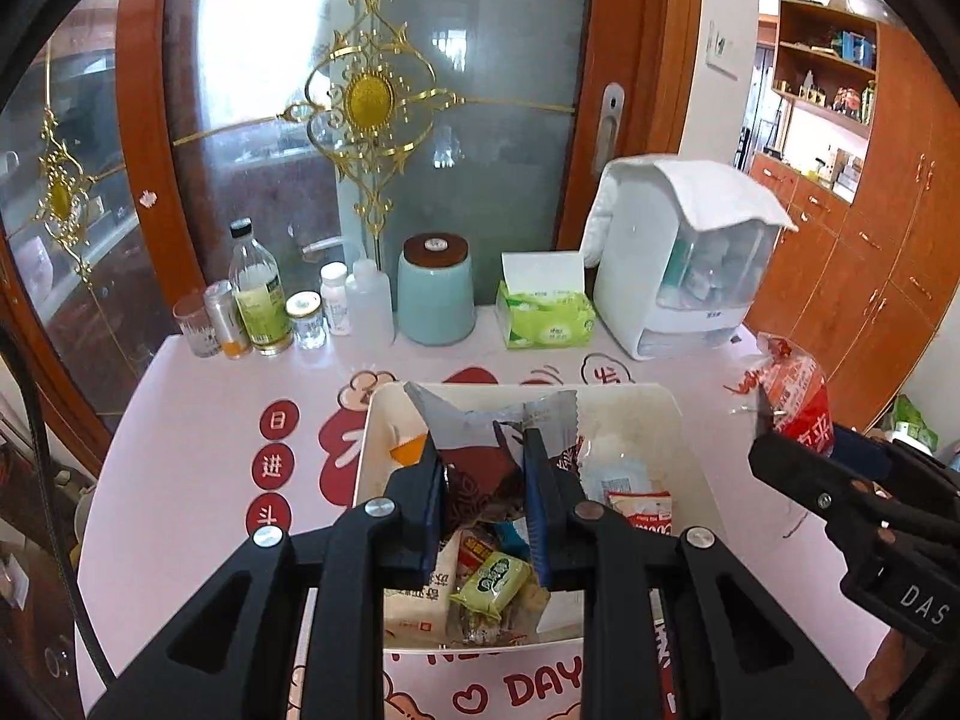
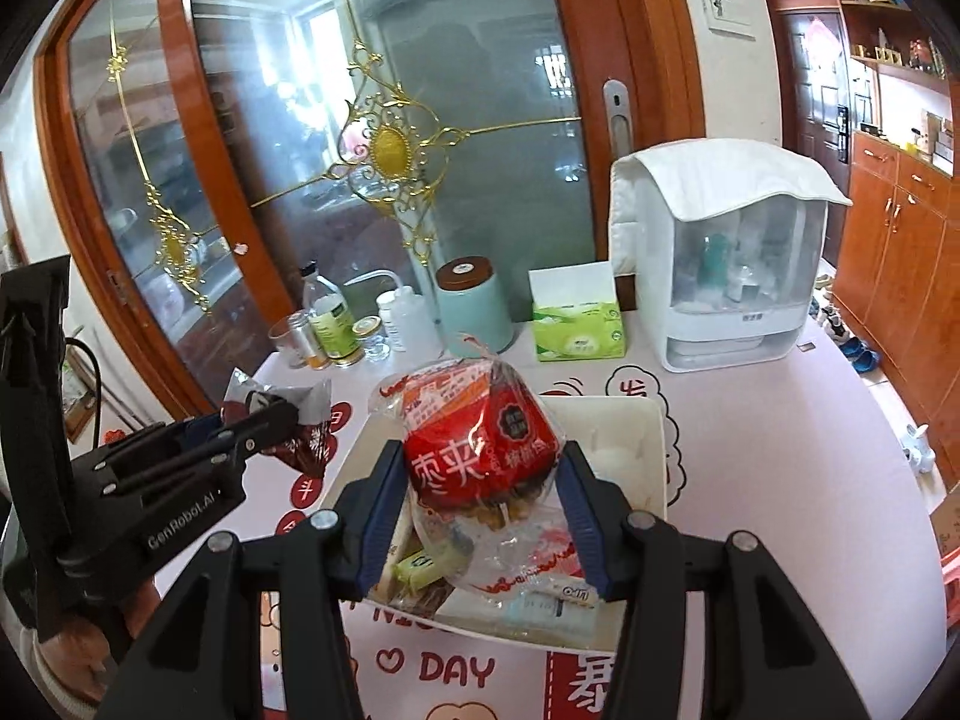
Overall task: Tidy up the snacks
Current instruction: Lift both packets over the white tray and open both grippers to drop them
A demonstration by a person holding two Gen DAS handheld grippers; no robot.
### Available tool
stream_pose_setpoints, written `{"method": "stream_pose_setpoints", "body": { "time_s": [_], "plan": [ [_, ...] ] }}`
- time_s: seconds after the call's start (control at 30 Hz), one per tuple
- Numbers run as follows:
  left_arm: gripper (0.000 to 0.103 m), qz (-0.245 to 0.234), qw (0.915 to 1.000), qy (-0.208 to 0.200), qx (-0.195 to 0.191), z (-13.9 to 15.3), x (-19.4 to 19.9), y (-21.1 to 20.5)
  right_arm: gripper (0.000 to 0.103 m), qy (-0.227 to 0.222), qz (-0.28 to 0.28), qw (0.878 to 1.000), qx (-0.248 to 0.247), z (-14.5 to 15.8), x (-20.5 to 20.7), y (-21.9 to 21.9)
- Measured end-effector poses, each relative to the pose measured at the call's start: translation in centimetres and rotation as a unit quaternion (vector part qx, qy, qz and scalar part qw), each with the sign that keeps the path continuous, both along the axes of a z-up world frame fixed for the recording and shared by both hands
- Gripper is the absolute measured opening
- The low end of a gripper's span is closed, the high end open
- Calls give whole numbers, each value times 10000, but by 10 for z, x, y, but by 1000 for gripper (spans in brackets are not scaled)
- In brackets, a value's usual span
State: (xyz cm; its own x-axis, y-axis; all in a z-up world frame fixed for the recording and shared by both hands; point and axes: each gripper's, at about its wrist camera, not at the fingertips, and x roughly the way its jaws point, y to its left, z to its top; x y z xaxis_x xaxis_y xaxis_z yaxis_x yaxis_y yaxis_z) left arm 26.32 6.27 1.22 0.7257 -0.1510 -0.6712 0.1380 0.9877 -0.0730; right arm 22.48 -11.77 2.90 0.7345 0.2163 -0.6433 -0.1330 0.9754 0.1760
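Note:
A white bin (image 1: 684,420) (image 2: 651,420) holds several snack packets on the pink table. My left gripper (image 1: 480,450) is shut on a dark red and silver snack packet (image 1: 474,420), held above the bin; the packet also shows in the right wrist view (image 2: 309,426) with the left gripper (image 2: 282,414). My right gripper (image 2: 480,468) is shut on a clear bag with a red label (image 2: 474,438), held above the bin. In the left wrist view the right gripper (image 1: 762,438) holds that bag (image 1: 798,384) at the right.
Along the table's back stand a glass (image 1: 195,324), bottles and jars (image 1: 258,294), a teal canister (image 1: 435,294), a green tissue box (image 1: 543,312) and a white dispenser with a cloth on it (image 1: 684,258). A glass sliding door is behind them.

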Motion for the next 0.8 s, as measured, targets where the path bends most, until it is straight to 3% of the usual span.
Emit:
{"method": "stream_pose_setpoints", "body": {
  "time_s": [0.13, 0.2, 0.27, 0.3, 0.5, 0.8],
  "plan": [
    [23, 11, 9997, 236, 9, -12, 5, 0, 54, 208, -54, 9997, -137, -10, 11, 1],
    [38, 86, 9993, 372, -56, -18, 7, 3, 55, 370, -72, 9991, -186, -18, 15, 1],
    [91, 154, 9983, 525, -185, -24, 6, 8, 58, 502, -107, 9986, -156, -24, 18, 0],
    [97, 219, 9979, 553, -242, -26, 4, 11, 59, 514, -141, 9985, -121, -26, 17, -2],
    [98, 273, 9974, 665, -98, -35, -8, 12, 65, 503, -222, 9985, -59, -29, 9, -7],
    [98, 291, 9958, 868, -29, -39, -34, 10, 65, 563, -169, 9983, -57, -30, -14, -4]
  ]
}}
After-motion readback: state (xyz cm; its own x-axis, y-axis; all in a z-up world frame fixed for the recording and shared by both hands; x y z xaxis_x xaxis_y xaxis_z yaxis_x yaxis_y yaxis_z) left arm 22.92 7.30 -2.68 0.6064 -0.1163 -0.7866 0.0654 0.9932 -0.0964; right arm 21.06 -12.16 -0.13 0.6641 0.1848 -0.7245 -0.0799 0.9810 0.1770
